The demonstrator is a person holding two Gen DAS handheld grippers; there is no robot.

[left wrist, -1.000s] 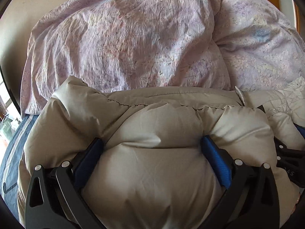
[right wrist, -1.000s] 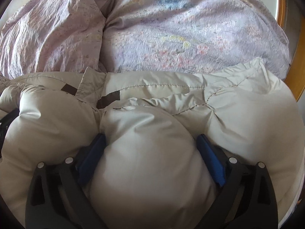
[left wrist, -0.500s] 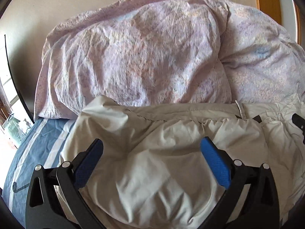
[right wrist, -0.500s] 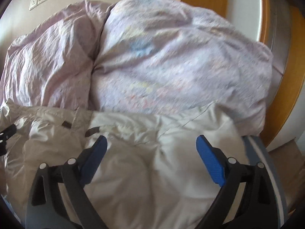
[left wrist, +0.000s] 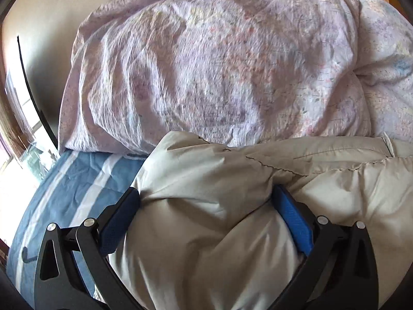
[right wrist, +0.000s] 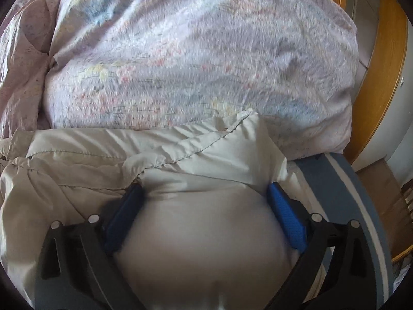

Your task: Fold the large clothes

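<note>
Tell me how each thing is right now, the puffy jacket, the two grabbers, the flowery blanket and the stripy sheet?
Puffy jacket: bunched, pressed between both grippers' fingers.
Left gripper: wide open, straddling jacket.
Right gripper: wide open, straddling jacket.
Flowery blanket: crumpled heap behind jacket.
Striped sheet: lying flat, slightly wrinkled.

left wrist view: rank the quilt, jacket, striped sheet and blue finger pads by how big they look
1. quilt
2. jacket, close behind, though nearness inflates it
3. striped sheet
4. finger pads
</note>
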